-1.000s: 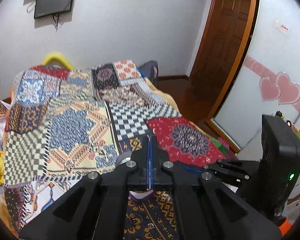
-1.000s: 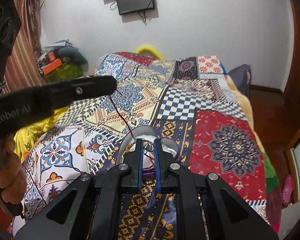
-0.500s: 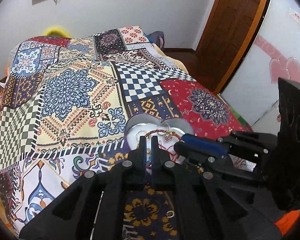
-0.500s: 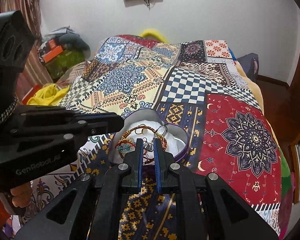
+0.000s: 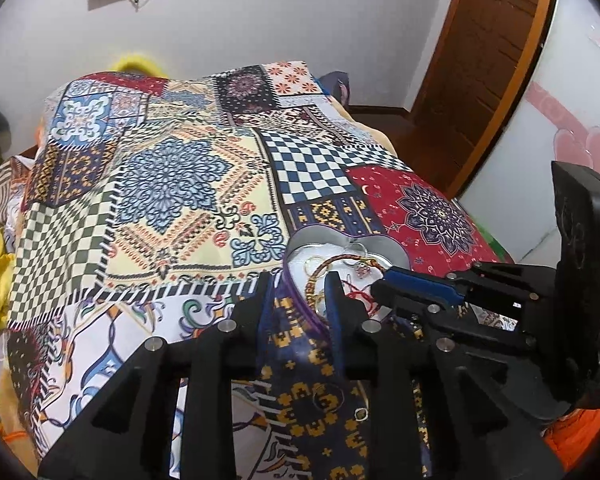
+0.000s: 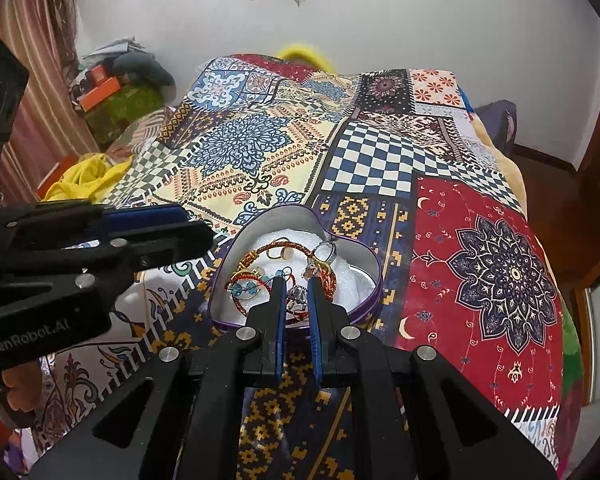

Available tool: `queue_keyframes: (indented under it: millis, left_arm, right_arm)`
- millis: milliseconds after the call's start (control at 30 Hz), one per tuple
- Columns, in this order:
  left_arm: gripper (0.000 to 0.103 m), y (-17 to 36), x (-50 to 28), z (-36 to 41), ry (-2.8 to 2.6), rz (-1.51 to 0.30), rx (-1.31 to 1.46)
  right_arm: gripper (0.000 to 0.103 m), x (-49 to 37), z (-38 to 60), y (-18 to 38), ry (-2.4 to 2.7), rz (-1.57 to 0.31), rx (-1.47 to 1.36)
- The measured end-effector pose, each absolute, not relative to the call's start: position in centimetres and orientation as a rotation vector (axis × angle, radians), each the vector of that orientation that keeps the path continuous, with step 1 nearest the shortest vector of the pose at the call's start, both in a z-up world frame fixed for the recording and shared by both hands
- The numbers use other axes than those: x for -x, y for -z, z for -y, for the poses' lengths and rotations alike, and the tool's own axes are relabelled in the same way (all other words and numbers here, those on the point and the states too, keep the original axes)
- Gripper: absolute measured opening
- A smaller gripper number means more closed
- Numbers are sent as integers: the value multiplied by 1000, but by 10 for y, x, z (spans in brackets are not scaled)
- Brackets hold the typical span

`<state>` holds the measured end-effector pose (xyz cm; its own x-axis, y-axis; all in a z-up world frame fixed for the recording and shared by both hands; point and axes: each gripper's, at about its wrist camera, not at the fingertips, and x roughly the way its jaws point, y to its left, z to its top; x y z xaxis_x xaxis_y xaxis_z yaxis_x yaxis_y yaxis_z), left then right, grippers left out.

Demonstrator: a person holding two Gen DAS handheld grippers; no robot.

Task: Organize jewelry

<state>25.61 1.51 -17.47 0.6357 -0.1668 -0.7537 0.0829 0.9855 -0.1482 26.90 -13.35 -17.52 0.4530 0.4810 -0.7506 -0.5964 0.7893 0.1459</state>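
A heart-shaped tin (image 6: 354, 256) with a purple rim and white lining sits on the patchwork bedspread; it also shows in the left wrist view (image 5: 384, 250). It holds a braided red-orange bracelet (image 6: 288, 246), a beaded bracelet (image 6: 244, 288), a silver ring (image 6: 327, 250) and other small pieces. My right gripper (image 6: 296, 292) hovers over the tin's near edge, its jaws a small gap apart with a small silver piece (image 6: 298, 293) between the tips. My left gripper (image 5: 298, 288) is open and empty at the tin's left rim.
The patchwork bedspread (image 6: 260, 152) covers the bed. Two small rings (image 5: 326, 394) lie on it near my left gripper. Boxes and clothes (image 6: 112, 92) are piled at the far left. A wooden door (image 5: 488, 60) stands at the right.
My left gripper has opened and let go of the red cord, which now lies in the tin. Both grippers have come down closer to the tin.
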Motion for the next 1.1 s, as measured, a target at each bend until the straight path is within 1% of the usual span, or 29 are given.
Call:
queue_keyframes:
  millis: [33,167,400,500,633,800,1100]
  left_arm:
    - [25,174,-255,-16,140,-869,104]
    - [31,169,-247,-19,126,-859,103]
    - [32,160,-227,-24,106,-850,92]
    - [35,156,-217,-25,101,-843,86]
    - [38,151,-203,-26,86,-833,66]
    - [38,155,-186,-31,86,-849,68]
    - [38,178,-169,-38,91,-907,77]
  right_arm:
    - [10,-268,134,174,-666,-878,146]
    - [16,-263,135,168,-643,-865,167]
    - [25,-248,138,149,-634,-817,180]
    - [28,-240,138,140,-629,-793,187]
    - [29,-228,138,134,-634,-774,191]
    - [30,-216,137,134,-655,-785,183]
    - [30,-201,123,168,-681,-880,211]
